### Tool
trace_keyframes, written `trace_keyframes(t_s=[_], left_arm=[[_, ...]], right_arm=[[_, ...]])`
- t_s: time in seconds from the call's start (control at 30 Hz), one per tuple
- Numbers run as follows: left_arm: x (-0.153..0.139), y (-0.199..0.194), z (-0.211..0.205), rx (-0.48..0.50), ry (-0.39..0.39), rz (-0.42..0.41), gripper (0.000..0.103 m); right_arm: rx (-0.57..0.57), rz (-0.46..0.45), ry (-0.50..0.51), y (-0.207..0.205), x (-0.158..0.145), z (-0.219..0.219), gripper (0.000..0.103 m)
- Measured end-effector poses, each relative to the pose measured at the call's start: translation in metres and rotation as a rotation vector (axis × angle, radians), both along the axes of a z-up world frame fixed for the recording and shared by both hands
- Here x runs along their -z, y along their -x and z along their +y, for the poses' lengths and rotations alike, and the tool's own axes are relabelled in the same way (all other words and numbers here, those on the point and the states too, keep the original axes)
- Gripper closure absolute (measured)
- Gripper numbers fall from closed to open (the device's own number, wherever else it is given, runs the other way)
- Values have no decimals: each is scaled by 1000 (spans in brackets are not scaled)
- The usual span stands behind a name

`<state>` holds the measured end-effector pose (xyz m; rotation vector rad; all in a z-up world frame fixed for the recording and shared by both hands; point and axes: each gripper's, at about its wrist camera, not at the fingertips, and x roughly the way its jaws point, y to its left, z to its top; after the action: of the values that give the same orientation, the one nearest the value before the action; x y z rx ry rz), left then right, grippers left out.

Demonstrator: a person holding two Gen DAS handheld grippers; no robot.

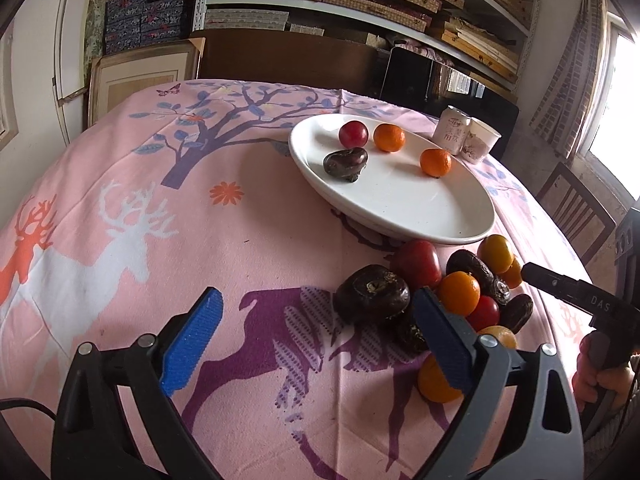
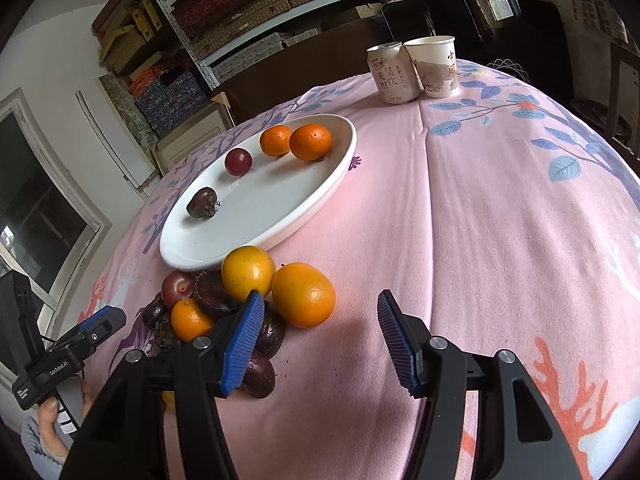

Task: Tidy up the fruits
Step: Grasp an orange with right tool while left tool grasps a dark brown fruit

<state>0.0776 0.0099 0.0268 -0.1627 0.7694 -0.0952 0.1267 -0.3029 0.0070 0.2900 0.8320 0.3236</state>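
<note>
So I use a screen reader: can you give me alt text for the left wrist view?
The open left gripper hovers over a pink tablecloth beside a pile of fruit. Behind it, a white plate holds two oranges, a red fruit and a dark one.

Fruit pile crowds plate near rim; cloth right of pile open to can.

Left hand-held gripper agape, empty; fruit pile beside plate.
</note>
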Motion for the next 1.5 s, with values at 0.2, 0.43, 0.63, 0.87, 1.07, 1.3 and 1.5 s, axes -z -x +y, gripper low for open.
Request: trace_keyframes(t_s=[0.2, 0.43, 0.63, 0.87, 1.07, 1.3, 1.5], left_arm=[[3, 0, -2, -2, -15, 22, 9], [5, -2, -1, -2, -21, 30, 8], [9, 0, -4, 17, -33, 54, 8], [19, -10, -18, 50, -106, 115, 8], [12, -24, -31, 39, -211, 53, 7], [17, -36, -16, -15, -277, 97, 7], [11, -28, 6, -55, -199, 72, 7]], right_arm=[[-44, 20, 36, -4, 4, 14, 43], [-42, 32, 14, -8, 5, 13, 65], [36, 34, 20, -8, 4, -2, 68], [20, 40, 62, -14, 7, 7, 65], [20, 39, 63, -14, 7, 8, 65], [18, 39, 50, -14, 7, 7, 66], [16, 41, 57, -14, 7, 7, 65]])
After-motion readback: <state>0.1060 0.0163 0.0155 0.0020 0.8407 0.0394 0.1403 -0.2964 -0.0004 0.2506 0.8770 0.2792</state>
